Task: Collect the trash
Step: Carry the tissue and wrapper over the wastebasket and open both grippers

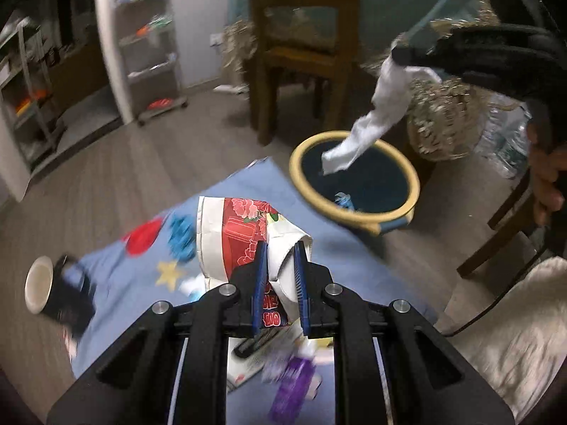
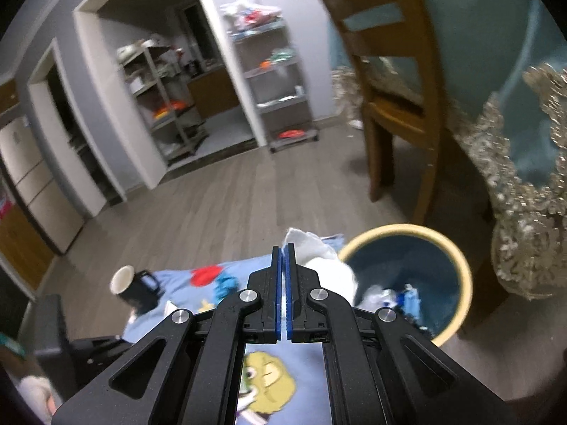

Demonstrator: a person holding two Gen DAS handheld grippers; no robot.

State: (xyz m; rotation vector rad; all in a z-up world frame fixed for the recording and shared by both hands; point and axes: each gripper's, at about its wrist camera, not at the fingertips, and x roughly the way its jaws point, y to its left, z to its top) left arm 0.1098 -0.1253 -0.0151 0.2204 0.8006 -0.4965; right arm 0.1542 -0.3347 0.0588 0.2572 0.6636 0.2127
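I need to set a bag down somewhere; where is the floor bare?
Bare wood floor lies between the blue mat, the shelving cart and the wooden chair. The mat is crowded: black mug, wrappers, with the bin beside it.

Grey plank floor (image 2: 226,194), wooden chair (image 2: 386,81), wheeled shelves (image 2: 280,81).

Bin (image 1: 354,173) on floor right of mat (image 1: 248,184); mug (image 1: 53,290) at mat's left edge.

Black mug (image 1: 53,290) lies on blue mat (image 1: 117,258) near wooden chair (image 1: 297,53).
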